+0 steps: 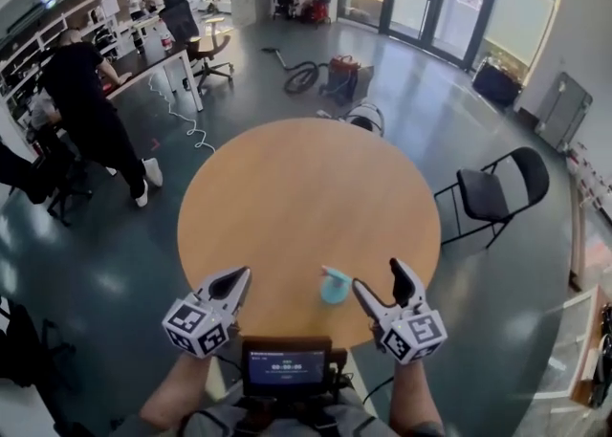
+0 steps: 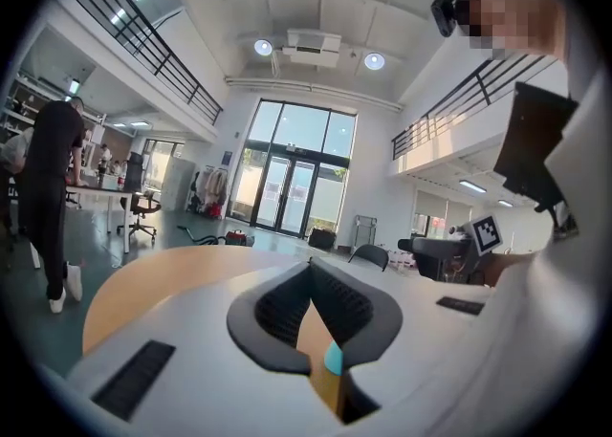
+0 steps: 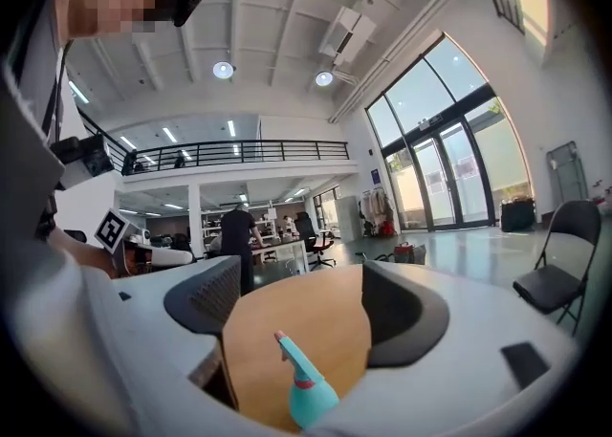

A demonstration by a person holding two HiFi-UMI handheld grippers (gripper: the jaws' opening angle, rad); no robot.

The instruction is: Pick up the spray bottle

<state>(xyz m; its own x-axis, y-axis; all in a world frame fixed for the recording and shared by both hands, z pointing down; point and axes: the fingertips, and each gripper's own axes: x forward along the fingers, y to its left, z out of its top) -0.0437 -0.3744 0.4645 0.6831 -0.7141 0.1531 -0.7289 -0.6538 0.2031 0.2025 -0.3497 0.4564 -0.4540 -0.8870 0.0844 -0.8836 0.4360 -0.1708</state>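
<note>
A small teal spray bottle (image 1: 335, 285) stands upright on the round wooden table (image 1: 287, 186), near its front edge. My right gripper (image 1: 384, 284) is open just right of the bottle. In the right gripper view the bottle (image 3: 304, 387) shows low between the spread jaws, its nozzle toward the left jaw, and neither pad touches it. My left gripper (image 1: 232, 283) is shut and holds nothing, over the table's front left edge. In the left gripper view its jaws (image 2: 311, 268) meet at the tip, and a sliver of the teal bottle (image 2: 333, 359) shows below them.
A black folding chair (image 1: 492, 191) stands right of the table. A person in black (image 1: 81, 110) stands by desks at the far left. A red bag and hose (image 1: 335, 76) lie on the floor behind the table. A small screen (image 1: 285, 365) sits at my chest.
</note>
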